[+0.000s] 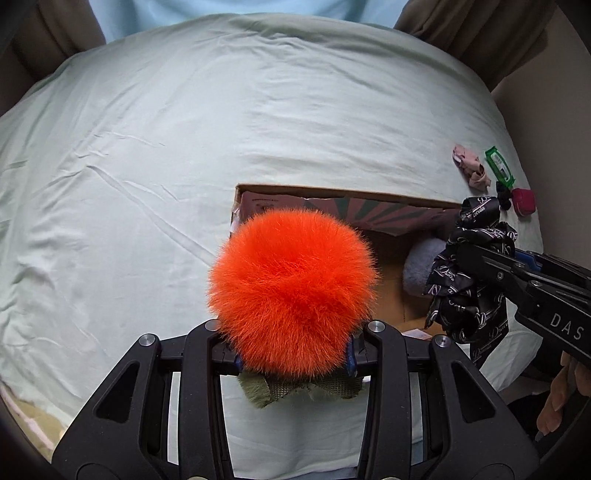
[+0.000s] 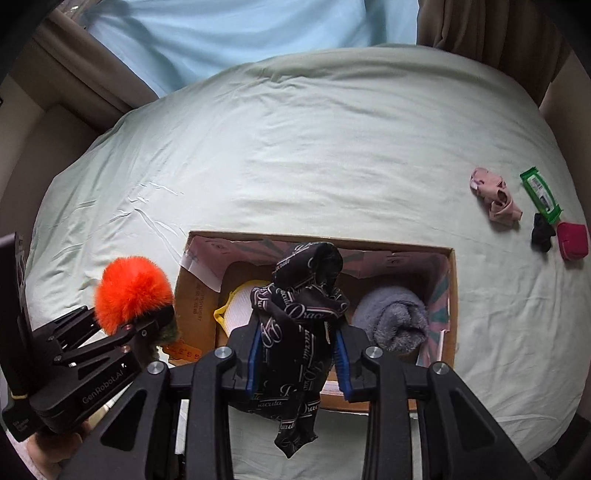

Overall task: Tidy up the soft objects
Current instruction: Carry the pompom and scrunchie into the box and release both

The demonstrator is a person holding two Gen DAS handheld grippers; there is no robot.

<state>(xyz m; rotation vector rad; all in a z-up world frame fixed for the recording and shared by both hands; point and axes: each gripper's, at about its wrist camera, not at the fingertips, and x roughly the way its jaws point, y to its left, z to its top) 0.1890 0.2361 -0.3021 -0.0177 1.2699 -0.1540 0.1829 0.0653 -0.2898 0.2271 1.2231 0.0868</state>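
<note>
Apparently mid-sort: left gripper (image 1: 293, 360) clenched on orange pompom (image 1: 291, 291), right gripper (image 2: 297, 363) grasping black scarf (image 2: 299, 317), both above cardboard box (image 2: 195, 295), presumably for dropping in.

This was a bedroom in a home. A wide bed (image 2: 295, 147) filled nearly the whole view ahead of both claws, covered in a pale mint sheet, creased and rumpled. Beyond its far edge hung brown curtains (image 1: 480, 33) to either side of a light blue window blind (image 2: 229, 40), and a plain beige wall (image 2: 44, 147) stood off to the left of the right claw. An opened cardboard box (image 2: 195, 299) sat on the bed just ahead of that claw, with a grey fluffy bundle (image 2: 395, 317) inside. Small personal bits lay to its far right: pink socks (image 2: 495, 195), a green wipes packet (image 2: 541, 194) and a little red pouch (image 2: 572, 240).
</note>
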